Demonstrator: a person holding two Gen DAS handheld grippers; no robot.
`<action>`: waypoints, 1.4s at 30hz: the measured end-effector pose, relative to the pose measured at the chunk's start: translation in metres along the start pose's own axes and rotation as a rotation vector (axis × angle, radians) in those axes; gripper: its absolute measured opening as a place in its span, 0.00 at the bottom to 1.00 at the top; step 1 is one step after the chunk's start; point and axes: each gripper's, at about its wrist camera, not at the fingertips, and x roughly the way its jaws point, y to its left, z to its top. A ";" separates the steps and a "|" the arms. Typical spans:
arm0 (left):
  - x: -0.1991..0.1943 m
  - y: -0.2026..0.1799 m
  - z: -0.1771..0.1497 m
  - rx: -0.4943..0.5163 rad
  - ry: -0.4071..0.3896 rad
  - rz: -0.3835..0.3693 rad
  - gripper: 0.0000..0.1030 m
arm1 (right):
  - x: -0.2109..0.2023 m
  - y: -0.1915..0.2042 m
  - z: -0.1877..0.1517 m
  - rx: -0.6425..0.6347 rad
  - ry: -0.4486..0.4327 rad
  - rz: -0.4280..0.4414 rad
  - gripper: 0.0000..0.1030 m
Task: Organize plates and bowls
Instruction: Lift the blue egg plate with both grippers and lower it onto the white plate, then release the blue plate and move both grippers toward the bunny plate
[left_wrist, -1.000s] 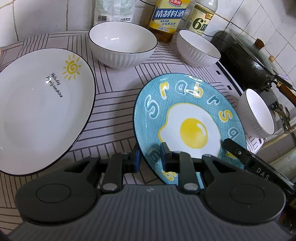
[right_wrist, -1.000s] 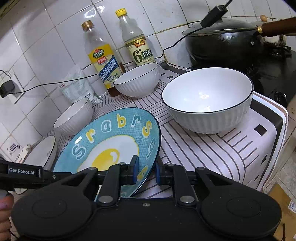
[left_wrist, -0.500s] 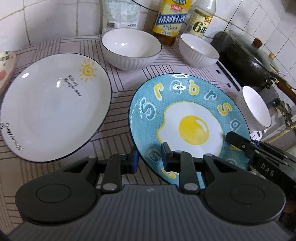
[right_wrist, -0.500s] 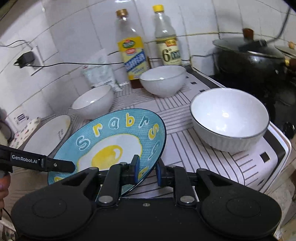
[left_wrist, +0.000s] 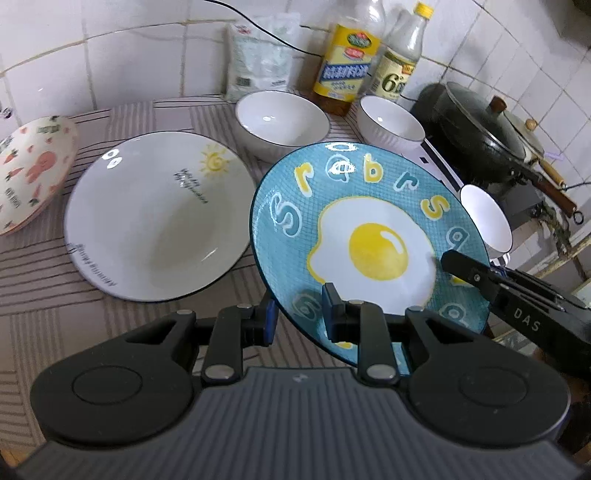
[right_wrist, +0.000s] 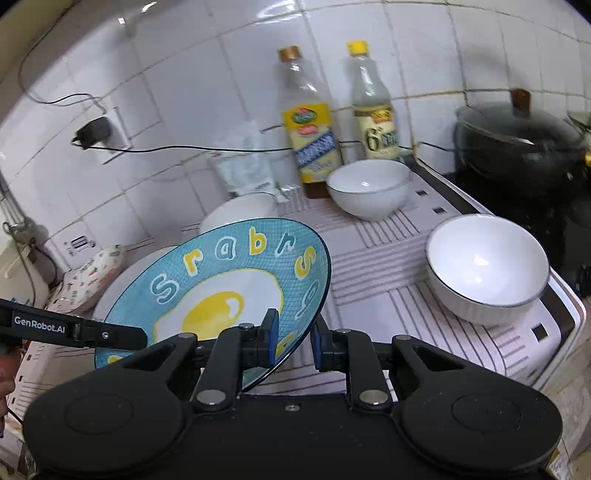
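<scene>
From my left wrist, my left fingers (left_wrist: 297, 317) pinch the near rim of the blue egg plate (left_wrist: 369, 236), held tilted above the table (left_wrist: 33, 273); my right fingers (left_wrist: 452, 264) grip it at four o'clock. The white sun plate (left_wrist: 159, 221) lies at nine o'clock and two white bowls (left_wrist: 282, 123) at twelve, so stacking has hardly started.

From my right wrist, those fingers (right_wrist: 293, 338) clamp the glossy, lettered plate's (right_wrist: 221, 280) edge; a third bowl (right_wrist: 487, 269) sits at three o'clock. Blur makes the far patterned dish (right_wrist: 92, 273) only a probable plate.
</scene>
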 end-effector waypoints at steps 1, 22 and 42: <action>-0.006 0.004 -0.002 -0.010 -0.003 0.002 0.22 | -0.002 0.004 0.001 -0.005 -0.001 0.007 0.22; -0.039 0.105 -0.011 -0.201 -0.013 0.143 0.23 | 0.056 0.093 0.015 -0.127 0.109 0.200 0.23; 0.001 0.145 0.008 -0.318 0.073 0.172 0.27 | 0.142 0.121 0.022 -0.210 0.193 0.189 0.24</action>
